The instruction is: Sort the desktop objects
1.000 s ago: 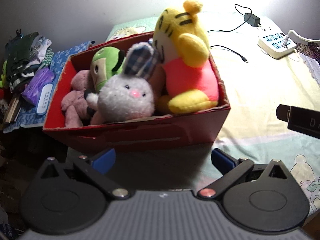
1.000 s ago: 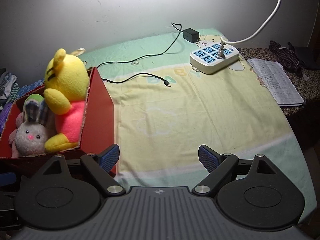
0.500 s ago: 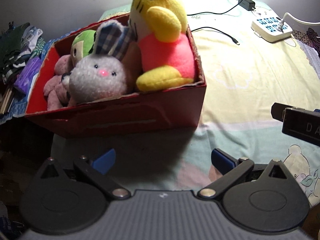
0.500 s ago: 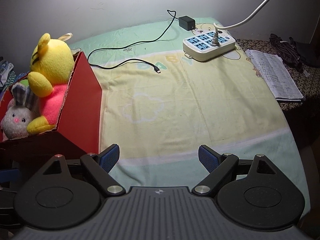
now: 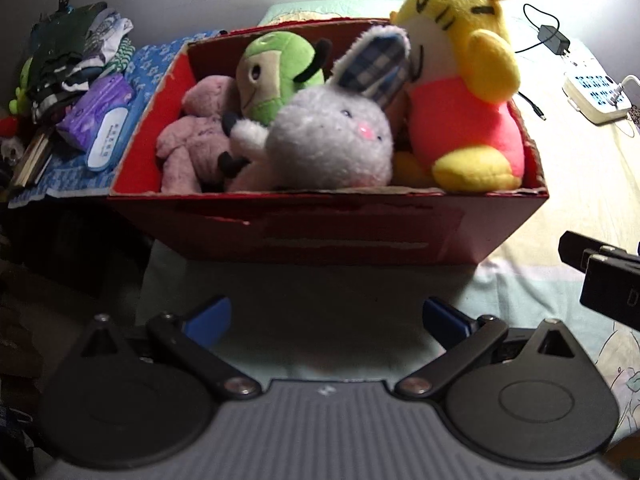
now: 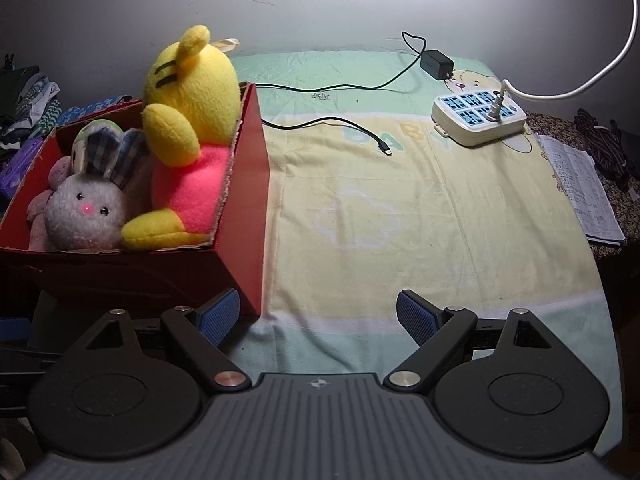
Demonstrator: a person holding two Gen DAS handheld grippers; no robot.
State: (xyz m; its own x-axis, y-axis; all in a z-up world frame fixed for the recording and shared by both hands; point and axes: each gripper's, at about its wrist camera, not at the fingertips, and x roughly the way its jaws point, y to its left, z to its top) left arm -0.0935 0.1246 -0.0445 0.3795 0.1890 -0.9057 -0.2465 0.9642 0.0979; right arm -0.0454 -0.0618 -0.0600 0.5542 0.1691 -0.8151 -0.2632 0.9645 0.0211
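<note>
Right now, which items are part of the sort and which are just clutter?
Job: red box; yellow tiger plush; grey bunny; green plush; pink plush.
Lying about: power strip; charger cable; papers; clothes pile.

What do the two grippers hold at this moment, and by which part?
Nothing. The left gripper and the right gripper both have their jaws open and empty, in front of the red box.

Pale letters "BABY" printed on the yellow band of the bed cloth, partly crossed by the black cable; a lone "D" on the black block at right edge of left wrist view; print on the white-blue pack and the paper sheets illegible.
</note>
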